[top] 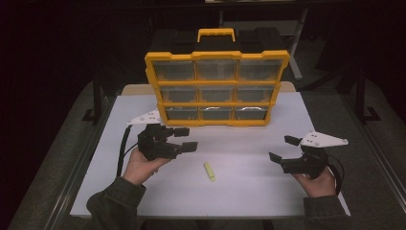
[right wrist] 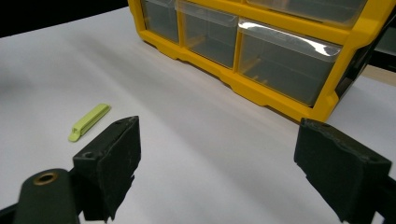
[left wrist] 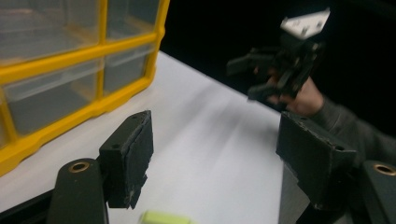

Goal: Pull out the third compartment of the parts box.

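A yellow organizer (top: pixel 218 83) with clear drawers stands upright at the back of the white table (top: pixel 249 191). A small light green piece (top: pixel 209 171) lies flat on the table in front of it, between my two hands. My left gripper (top: pixel 186 139) hovers left of the piece, jaws open and empty, pointing right. My right gripper (top: pixel 282 148) is at the right, open and empty, pointing left. In the left gripper view its jaws (left wrist: pixel 219 135) frame bare table, with the organizer (left wrist: pixel 84 56) at left and the piece (left wrist: pixel 166 217) at the bottom edge. The right gripper view shows the piece (right wrist: pixel 89 121) left of the open jaws (right wrist: pixel 219 135).
The organizer (right wrist: pixel 261 93) has a yellow handle (top: pixel 216 34) on top and its drawers look shut. Dark surroundings and metal frame legs lie beyond the table's edges. In the left gripper view the other hand's gripper (left wrist: pixel 243 78) shows beyond the table's far edge.
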### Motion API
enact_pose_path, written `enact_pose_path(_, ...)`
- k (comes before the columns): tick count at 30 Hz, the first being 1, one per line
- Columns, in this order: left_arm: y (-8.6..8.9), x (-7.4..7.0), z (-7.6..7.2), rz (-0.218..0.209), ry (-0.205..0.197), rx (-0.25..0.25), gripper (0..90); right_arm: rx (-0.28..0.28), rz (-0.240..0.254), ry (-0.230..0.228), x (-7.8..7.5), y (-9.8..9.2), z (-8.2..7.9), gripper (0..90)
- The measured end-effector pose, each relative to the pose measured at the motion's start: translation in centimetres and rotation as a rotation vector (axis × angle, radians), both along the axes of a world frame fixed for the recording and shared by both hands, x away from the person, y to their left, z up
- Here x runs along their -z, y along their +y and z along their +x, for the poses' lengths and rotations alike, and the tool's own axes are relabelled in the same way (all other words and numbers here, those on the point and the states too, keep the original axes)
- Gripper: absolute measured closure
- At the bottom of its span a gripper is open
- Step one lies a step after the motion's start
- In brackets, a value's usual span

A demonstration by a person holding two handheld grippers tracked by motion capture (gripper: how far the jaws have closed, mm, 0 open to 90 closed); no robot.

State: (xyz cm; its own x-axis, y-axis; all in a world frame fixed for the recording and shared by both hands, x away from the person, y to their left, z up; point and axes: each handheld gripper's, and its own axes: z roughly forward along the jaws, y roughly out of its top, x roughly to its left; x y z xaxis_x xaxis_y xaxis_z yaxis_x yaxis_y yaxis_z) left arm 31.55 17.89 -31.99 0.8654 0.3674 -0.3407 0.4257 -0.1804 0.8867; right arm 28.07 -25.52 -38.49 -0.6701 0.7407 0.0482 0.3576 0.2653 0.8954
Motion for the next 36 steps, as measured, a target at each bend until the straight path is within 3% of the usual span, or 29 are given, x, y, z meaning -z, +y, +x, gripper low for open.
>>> enact_pose_path(3, -1.0, -0.5, 0.3, -0.031, -0.017, 0.006, 27.9, 0.0, 0.004, -0.002, 0.0, 0.0, 0.0, 13.9)
enact_pose_path(6, -1.9, -0.8, 0.6, -0.023, -0.017, 0.0, 28.9, 0.0, 0.009, 0.002, 0.0, -0.1, 0.1, 13.9)
enact_pose_path(8, -2.5, -1.1, 0.9, -0.028, 0.01, -0.011, 28.8, 0.0, 0.011, 0.001, 0.0, -0.1, 0.1, 13.9)
enact_pose_path(12, -3.6, -1.3, 1.4, -0.011, 0.001, -0.019, 30.1, 0.0, 0.014, -0.007, -0.1, -0.3, 0.1, 13.9)
enact_pose_path(16, -4.6, -1.5, 2.1, -0.022, 0.042, -0.04, 29.5, -0.002, 0.018, -0.008, -0.1, -0.3, 0.1, 13.9)
enact_pose_path(17, -5.0, -1.6, 2.6, -0.041, 0.07, -0.059, 29.4, -0.004, 0.022, -0.006, -0.1, -0.3, 0.1, 13.9)
enact_pose_path(22, -5.9, -1.7, 3.8, -0.071, 0.115, -0.098, 31.0, -0.005, 0.023, -0.007, -0.1, -0.4, 0.1, 13.9)
enact_pose_path(25, -7.0, -1.8, 4.6, -0.119, 0.151, -0.124, 33.2, -0.002, 0.01, -0.011, -0.1, -0.3, 0.1, 13.9)
enact_pose_path(27, -7.3, -2.0, 4.7, -0.12, 0.14, -0.14, 34.4, -0.001, 0.008, -0.011, -0.1, -0.3, 0.1, 13.9)
enact_pose_path(31, -8.4, -2.2, 5.5, -0.165, 0.165, -0.178, 34.6, -0.002, 0.017, -0.012, -0.2, -0.4, 0.1, 14.0)
enact_pose_path(36, -9.8, -2.3, 6.3, -0.201, 0.191, -0.189, 36.5, -0.006, 0.021, -0.011, -0.2, -0.4, 0.1, 14.0)
